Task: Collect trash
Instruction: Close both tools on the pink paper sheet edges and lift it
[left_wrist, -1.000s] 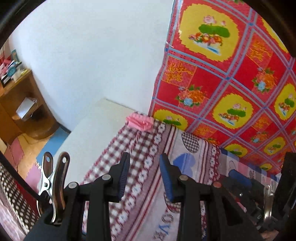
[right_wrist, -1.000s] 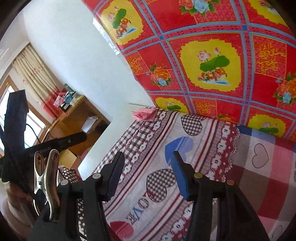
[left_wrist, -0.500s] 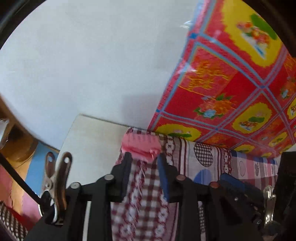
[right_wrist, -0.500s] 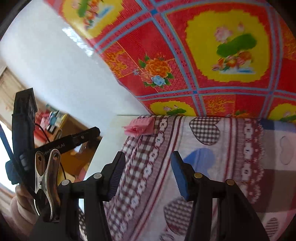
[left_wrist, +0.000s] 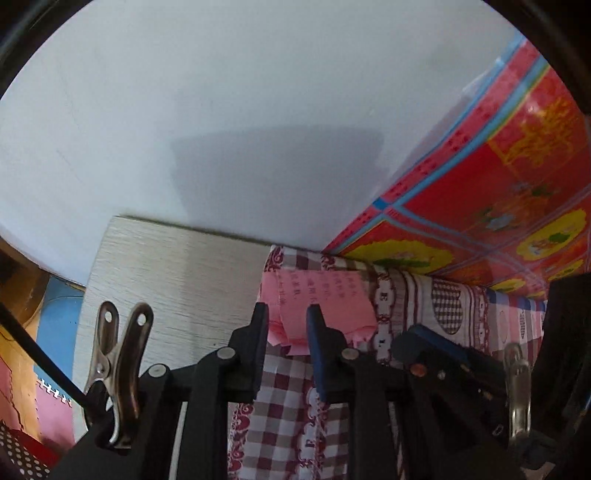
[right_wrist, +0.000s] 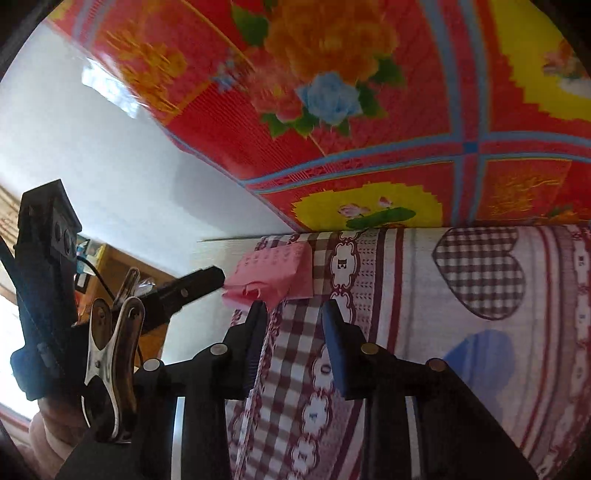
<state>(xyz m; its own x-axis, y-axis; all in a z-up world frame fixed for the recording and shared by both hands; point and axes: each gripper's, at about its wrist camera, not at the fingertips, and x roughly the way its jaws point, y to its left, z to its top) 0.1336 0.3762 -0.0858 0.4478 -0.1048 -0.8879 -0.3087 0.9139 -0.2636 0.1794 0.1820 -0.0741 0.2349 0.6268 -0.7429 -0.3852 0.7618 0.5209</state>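
Observation:
A crumpled pink paper with printed text (left_wrist: 325, 295) lies on the checked cloth at the far corner by the wall. My left gripper (left_wrist: 286, 321) is open, its fingers on either side of the paper's near edge. In the right wrist view the pink paper (right_wrist: 271, 273) lies just beyond my right gripper (right_wrist: 293, 314), which is open and empty above the cloth. The left gripper's fingertip (right_wrist: 207, 282) shows there touching the paper's left side.
A patterned cloth with hearts and checks (right_wrist: 424, 332) covers the surface. A pale wood board (left_wrist: 177, 280) lies left of it. A white wall (left_wrist: 221, 110) and a red floral sheet (right_wrist: 369, 110) stand right behind. A wooden shelf (right_wrist: 110, 266) is at the far left.
Both grippers have moved forward toward the far corner. The pink paper is now between the left gripper's fingers and much closer to the right gripper.

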